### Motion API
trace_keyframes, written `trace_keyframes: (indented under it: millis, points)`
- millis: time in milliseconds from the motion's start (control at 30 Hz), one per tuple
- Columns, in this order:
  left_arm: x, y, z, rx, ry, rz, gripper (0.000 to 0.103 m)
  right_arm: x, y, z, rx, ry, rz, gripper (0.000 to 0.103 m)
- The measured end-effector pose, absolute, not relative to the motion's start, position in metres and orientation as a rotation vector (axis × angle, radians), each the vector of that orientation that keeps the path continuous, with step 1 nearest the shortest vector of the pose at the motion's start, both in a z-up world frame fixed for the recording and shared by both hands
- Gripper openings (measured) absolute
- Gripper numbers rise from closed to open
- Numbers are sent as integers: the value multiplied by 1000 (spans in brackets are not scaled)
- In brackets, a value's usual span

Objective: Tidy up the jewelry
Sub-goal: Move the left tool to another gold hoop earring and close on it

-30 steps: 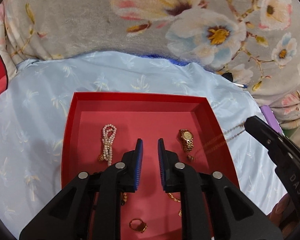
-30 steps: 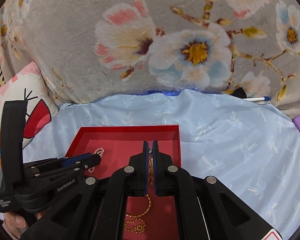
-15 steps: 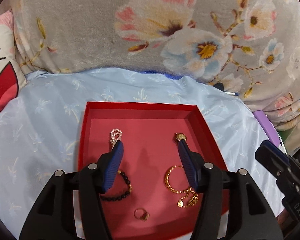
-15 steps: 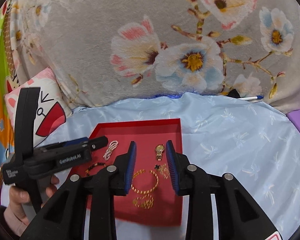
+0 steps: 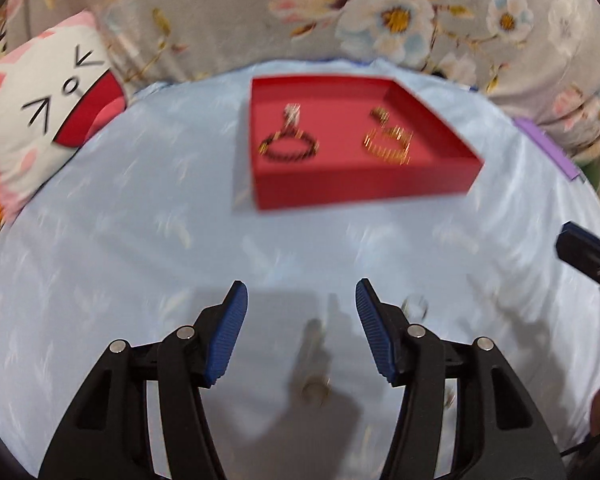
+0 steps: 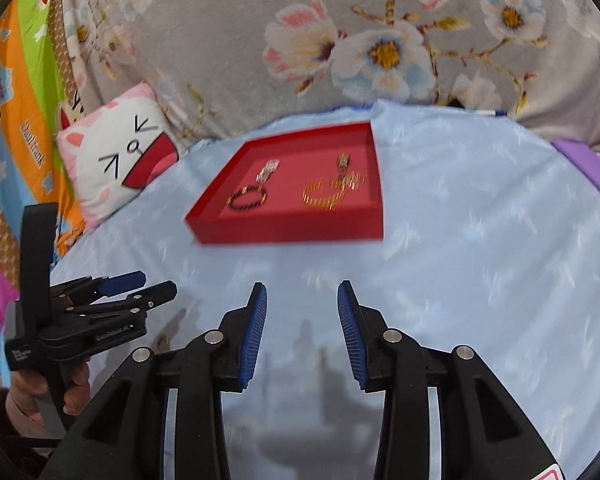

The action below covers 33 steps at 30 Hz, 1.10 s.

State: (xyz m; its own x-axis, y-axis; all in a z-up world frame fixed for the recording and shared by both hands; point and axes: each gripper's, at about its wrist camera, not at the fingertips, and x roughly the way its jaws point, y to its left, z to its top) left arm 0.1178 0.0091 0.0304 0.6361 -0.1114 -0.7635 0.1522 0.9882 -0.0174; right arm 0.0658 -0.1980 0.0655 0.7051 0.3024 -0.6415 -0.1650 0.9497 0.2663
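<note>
Both empty, jaws just opening, our left gripper (image 5: 298, 330) and right gripper (image 6: 302, 330) face the red tray (image 5: 364, 188) at twelve o'clock; next, we judge, the ring (image 5: 316, 392) on the cloth.

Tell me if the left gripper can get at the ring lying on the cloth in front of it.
Probably yes. The ring lies on the bare blue cloth just ahead of the left gripper, whose jaws stand open with nothing between them. Nothing blocks the way; the red tray sits farther off.
</note>
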Motion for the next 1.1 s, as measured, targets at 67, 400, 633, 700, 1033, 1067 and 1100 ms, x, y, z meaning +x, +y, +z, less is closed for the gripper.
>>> trace_keyframes:
  millis: [67, 400, 633, 700, 1033, 1067, 1100]
  points:
    - [110, 12, 19, 13, 913, -163, 51, 57, -193, 58, 203, 778, 271, 37]
    - [92, 7, 9, 23, 900, -163, 50, 29, -145, 27, 189, 883, 384, 37]
    - [88, 4, 1, 27, 907, -180, 46, 30, -131, 23, 160, 885, 391, 37]
    - [86, 3, 2, 13, 908, -205, 46, 30, -134, 24, 162, 886, 383, 37]
    - [80, -6, 1, 29, 902, -231, 45, 24, -145, 19, 184, 907, 360, 37]
    - [81, -7, 0, 33, 906, -227, 44, 24, -145, 19, 187, 908, 359, 37]
    - [81, -8, 0, 41, 899, -216, 38, 25, -146, 19, 191, 908, 357, 37]
